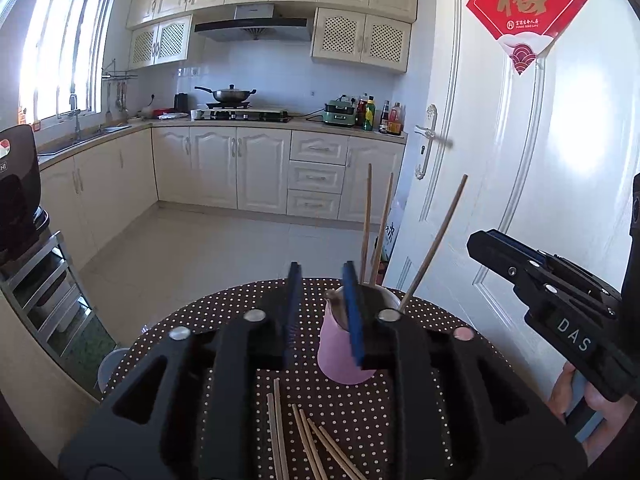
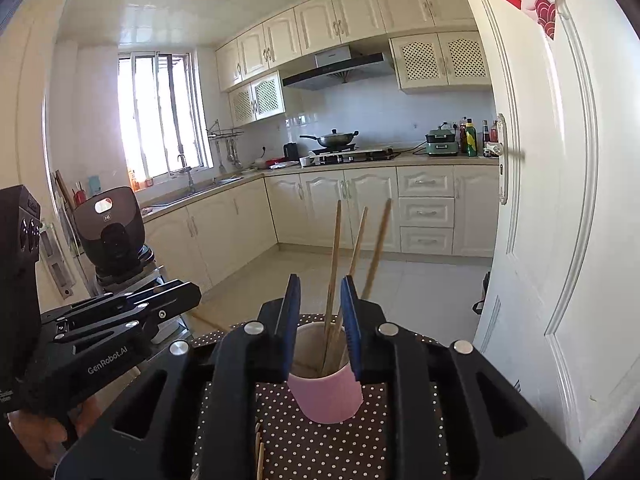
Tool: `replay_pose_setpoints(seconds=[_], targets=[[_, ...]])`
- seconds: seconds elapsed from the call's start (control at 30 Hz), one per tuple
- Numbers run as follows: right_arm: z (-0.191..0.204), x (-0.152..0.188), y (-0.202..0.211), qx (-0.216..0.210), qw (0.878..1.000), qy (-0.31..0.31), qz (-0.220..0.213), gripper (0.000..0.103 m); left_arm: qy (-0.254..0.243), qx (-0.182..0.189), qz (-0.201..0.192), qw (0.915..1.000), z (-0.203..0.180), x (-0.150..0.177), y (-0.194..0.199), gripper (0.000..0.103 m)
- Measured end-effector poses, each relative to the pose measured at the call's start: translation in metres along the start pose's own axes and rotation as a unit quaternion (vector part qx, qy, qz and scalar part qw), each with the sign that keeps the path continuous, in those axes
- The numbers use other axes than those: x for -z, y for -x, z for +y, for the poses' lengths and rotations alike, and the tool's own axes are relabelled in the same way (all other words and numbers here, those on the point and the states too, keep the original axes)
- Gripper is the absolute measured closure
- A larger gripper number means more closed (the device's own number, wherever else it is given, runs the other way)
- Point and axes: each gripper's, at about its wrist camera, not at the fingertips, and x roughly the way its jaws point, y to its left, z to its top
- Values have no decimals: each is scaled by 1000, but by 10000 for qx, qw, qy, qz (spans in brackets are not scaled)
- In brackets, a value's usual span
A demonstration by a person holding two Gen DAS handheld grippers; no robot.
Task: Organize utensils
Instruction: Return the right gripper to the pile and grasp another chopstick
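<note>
Seemingly light, stiff and slippery, the loose chopsticks (image 1: 308, 440) lying on the dotted table (image 1: 224, 304) before the pink cup (image 1: 340, 360) want pinching mid-shaft, both the left gripper (image 1: 320, 280) and the right gripper (image 2: 320, 292) parted and empty

Surface finishes, kitchen table

Matt pink cup (image 2: 326, 400); bare wooden chopsticks (image 1: 366, 220); brown polka-dot cloth tablecloth (image 1: 340, 408); matt black plastic gripper bodies with ribbed blue pads (image 2: 352, 320).

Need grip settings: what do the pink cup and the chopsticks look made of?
Pink cup: likely ceramic or plastic, matte pink outside, pale smooth inside, thick rim.
Chopsticks: apparently bamboo or wood, unvarnished tan, thin and straight, no shine.
</note>
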Motion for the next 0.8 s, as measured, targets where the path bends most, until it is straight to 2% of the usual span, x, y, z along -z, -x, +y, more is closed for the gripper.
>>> replay_pose_setpoints(seconds=[0.03, 0.07, 0.13, 0.3, 0.43, 0.67, 0.8], targets=[[2, 1, 3, -20, 10000, 16, 9, 83, -4, -53, -39, 10000, 1, 1, 6, 52], [4, 1, 7, -28, 10000, 34, 19, 83, -5, -86, -95, 9999, 3, 3, 11, 49], [9, 3, 12, -39, 10000, 74, 53, 82, -15, -84, -74, 9999, 6, 4, 21, 49], [19, 13, 19, -72, 9995, 174, 263, 82, 18, -119, -38, 9999, 17, 12, 45, 39], [25, 26, 17, -87, 9984, 215, 512, 81, 35, -176, 178, 9997, 29, 18, 54, 37], [36, 58, 0, -164, 9928, 272, 1151, 81, 57, -142, 968, 9952, 52, 46, 42, 37], [42, 81, -23, -196, 9825, 365, 1816, 78, 107, -79, 1821, 9832, 64, 71, 13, 37]])
